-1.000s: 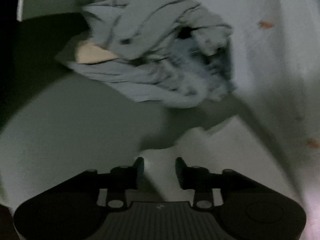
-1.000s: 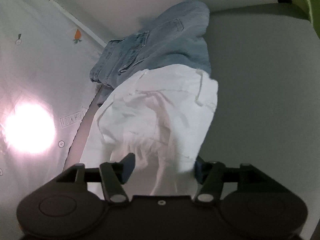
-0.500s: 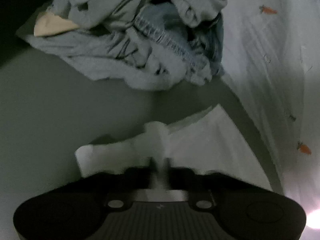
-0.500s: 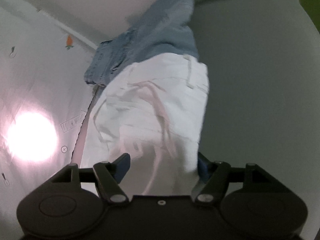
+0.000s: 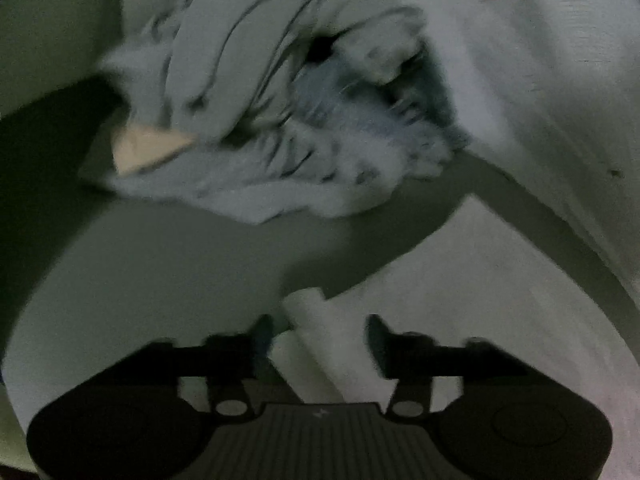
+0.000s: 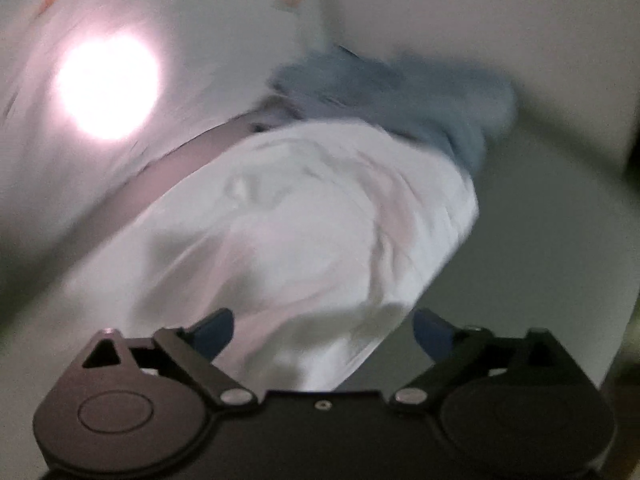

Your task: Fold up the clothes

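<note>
Blurred clothes (image 5: 280, 120), no legible writing

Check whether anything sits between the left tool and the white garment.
Nothing visible does. The white garment lies directly between the left tool's opening jaws; the crumpled blue clothes pile lies well beyond, apart.

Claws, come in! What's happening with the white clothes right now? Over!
Left claw opening, white cloth loose between its fingers. Right claw opening wide over the white garment. Crumpled blue pile ahead, not in the way.

White garment (image 6: 320, 240) soft cloth; jeans (image 6: 400, 92) denim; tool (image 6: 324, 328) matt plastic
</note>
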Action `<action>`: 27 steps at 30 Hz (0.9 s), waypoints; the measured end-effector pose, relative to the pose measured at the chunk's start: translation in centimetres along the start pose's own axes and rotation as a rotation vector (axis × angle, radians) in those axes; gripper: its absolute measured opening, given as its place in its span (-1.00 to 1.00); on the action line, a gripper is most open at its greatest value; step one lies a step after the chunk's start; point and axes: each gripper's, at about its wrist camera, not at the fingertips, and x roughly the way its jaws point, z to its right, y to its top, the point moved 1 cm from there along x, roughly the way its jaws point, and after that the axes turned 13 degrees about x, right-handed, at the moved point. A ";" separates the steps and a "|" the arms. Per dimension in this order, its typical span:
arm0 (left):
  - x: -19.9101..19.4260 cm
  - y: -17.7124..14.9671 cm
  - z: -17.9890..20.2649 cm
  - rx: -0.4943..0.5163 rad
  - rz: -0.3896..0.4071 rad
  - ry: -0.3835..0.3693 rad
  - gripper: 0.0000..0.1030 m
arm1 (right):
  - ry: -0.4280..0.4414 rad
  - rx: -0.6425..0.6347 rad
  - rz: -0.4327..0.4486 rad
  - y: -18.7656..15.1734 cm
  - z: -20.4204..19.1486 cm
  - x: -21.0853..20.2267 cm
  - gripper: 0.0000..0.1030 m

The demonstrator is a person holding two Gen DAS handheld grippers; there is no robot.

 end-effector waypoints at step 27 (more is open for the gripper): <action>3.3 -6.1 7.0 0.373 -0.211 -0.127 1.00 | 0.068 -1.009 0.313 -9.6 -13.6 -4.7 0.95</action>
